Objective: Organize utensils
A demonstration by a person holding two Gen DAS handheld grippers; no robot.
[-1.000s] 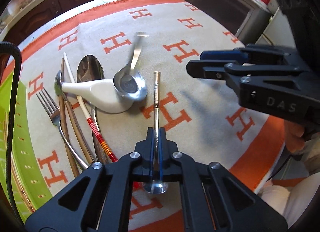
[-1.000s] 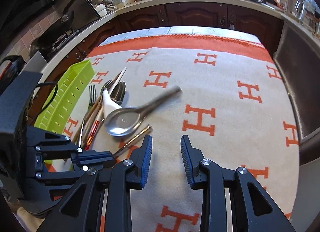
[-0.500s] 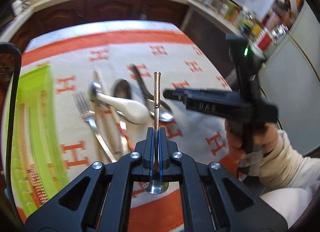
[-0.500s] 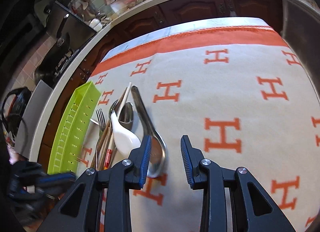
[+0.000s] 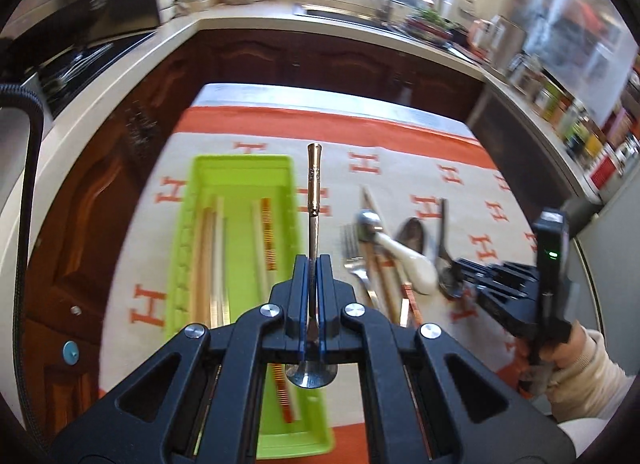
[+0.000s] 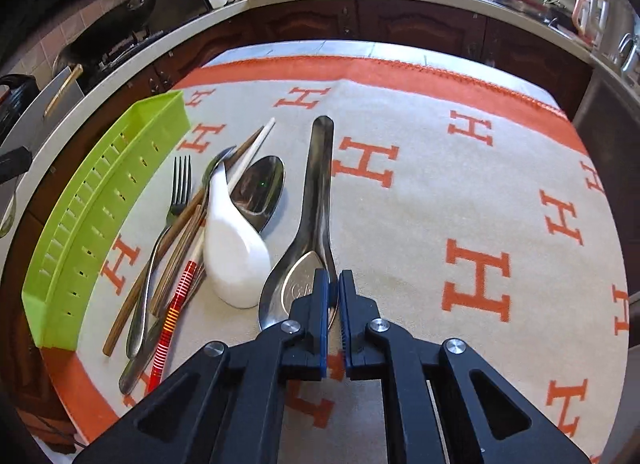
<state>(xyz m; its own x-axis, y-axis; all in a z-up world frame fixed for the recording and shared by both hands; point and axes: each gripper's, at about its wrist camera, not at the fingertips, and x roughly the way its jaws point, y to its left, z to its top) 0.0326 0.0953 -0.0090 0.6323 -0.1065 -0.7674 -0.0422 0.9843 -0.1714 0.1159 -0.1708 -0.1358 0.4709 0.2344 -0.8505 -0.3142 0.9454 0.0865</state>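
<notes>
Across the tabletop [image 6: 400, 75] lies a cream woven blanket [image 6: 400, 199] with an orange border and blocky orange H letters. Over at its left edge sits the long lime-green plastic tray [image 5: 240, 171], slotted along its wall, with pale chopsticks [image 5: 218, 260] and a red-striped one lying lengthwise inside. Just right of the tray, loose utensils lie bunched: a glossy white ceramic soup spoon [image 6: 234, 248] lies on a polished steel spoon [image 6: 260, 187], with a steel fork [image 6: 178, 191], brown wooden chopsticks [image 6: 176, 236] and a red-and-white banded chopstick [image 6: 176, 304] alongside. Beside them lies a broad, flat-handled steel ladle spoon [image 6: 316, 199], handle pointing away. The right claw [image 6: 333, 292] has just been closing and now pinches the near rim of that ladle spoon's bowl, which is still down on the blanket. Now the left claw [image 5: 313, 264]: squeezed tight on a thin coppery metal rod with a small steel bowl end [image 5: 313, 191], it holds the rod up over the tray's right wall, the grooved tip pointing away.
</notes>
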